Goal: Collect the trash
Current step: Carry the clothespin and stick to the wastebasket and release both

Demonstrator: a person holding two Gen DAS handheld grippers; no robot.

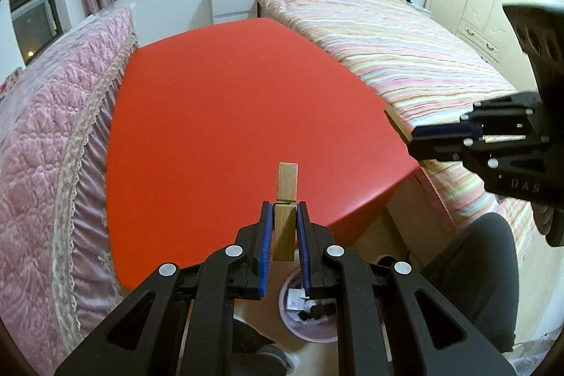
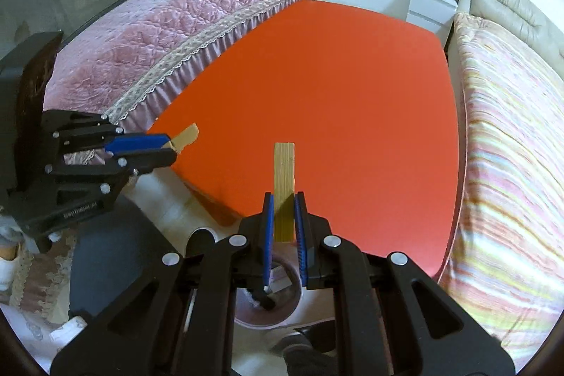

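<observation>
Now wooden block (image 1: 285, 217) clamped, left hand-held gripper (image 1: 284, 228)

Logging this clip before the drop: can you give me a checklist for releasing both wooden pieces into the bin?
1. Left tool shut on its wooden block: ok.
2. Right tool shut on its wooden strip: ok.
3. Pink bin below left tool: ok.
4. Bin directly under each piece: cannot tell.
5. Red table bare of other trash: ok.
6. Room left in bin: cannot tell.
</observation>
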